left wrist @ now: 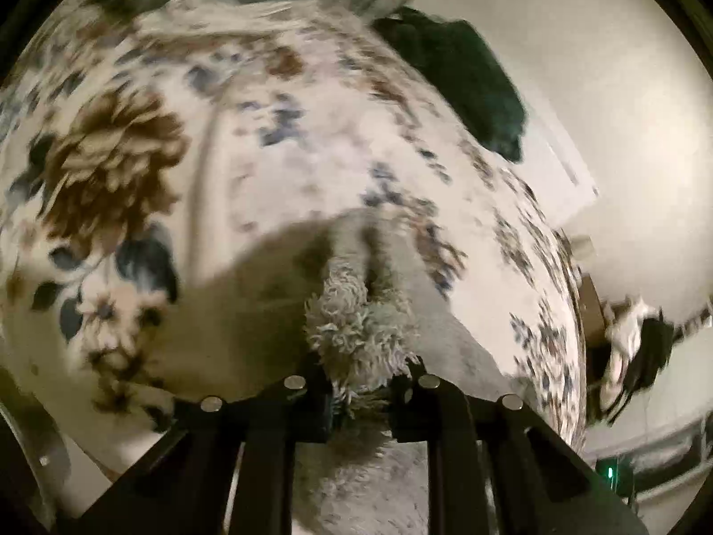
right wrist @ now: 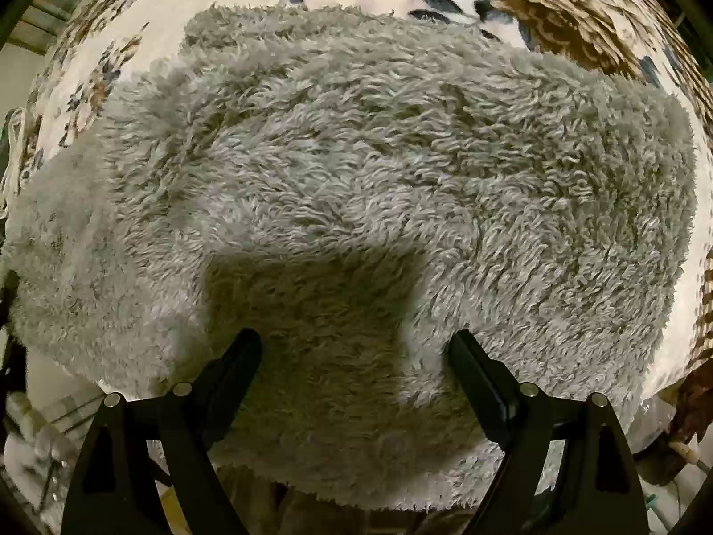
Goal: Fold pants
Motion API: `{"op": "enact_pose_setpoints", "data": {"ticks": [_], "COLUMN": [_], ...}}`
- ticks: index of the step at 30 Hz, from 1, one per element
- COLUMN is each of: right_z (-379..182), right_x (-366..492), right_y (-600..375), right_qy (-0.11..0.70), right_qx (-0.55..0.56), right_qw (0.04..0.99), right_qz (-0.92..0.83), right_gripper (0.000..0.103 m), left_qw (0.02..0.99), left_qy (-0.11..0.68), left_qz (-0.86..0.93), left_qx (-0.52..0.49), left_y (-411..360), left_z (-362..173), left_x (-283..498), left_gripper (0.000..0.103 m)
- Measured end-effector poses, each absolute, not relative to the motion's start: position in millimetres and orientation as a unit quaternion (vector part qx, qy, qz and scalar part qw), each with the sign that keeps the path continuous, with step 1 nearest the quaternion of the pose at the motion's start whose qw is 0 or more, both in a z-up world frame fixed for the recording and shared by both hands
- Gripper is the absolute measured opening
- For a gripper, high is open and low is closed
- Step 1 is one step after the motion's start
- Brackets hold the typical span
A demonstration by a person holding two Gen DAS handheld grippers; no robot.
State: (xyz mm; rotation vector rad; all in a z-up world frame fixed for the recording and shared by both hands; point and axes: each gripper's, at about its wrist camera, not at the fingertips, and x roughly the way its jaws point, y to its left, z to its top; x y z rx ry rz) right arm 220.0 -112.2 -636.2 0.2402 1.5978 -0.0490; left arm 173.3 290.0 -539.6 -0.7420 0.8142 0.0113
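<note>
Flowered blanket (right wrist: 133, 22) spread underneath, fluffy grey pants (right wrist: 356, 156) lying on it, left gripper (left wrist: 361, 383) clamped on a pants fold, right gripper (right wrist: 354, 347) spread wide above the pants.

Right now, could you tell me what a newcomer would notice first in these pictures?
The fluffy grey pants fill the right wrist view, spread on a floral blanket, with the open right gripper just above them. In the left wrist view, the left gripper pinches a tuft of the same fleece.
</note>
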Motion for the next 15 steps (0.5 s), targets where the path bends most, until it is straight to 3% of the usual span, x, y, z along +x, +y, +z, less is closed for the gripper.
{"op": "enact_pose_setpoints", "data": {"ticks": [5,10,13,15], "right_z": [-639.3,-640.0,-640.1,-639.6], "right_x": [222.1,227.8,233.9,234.7], "right_y": [-106.3,-106.1,-114.5,-118.6], "right_qy": [0.715,0.717,0.716,0.716], "right_qx": [0.115,0.118,0.126,0.13], "right_qw": [0.689,0.687,0.686,0.685], "right_qz": [-0.024,-0.024,-0.023,-0.022], "right_gripper": [0.088,0.088,0.088,0.089], "left_qw": [0.869,0.856,0.839,0.826], "left_qy": [0.394,0.412,0.408,0.391], "left_qz": [-0.051,-0.03,0.022,0.045], "left_qx": [-0.294,-0.311,-0.359,-0.403], "left_y": [238.9,240.6,278.1,303.3], "left_z": [-521.8,-539.3,-555.1,-564.5], "left_x": [170.5,169.5,161.3,153.4], "left_gripper": [0.013,0.017,0.037,0.056]}}
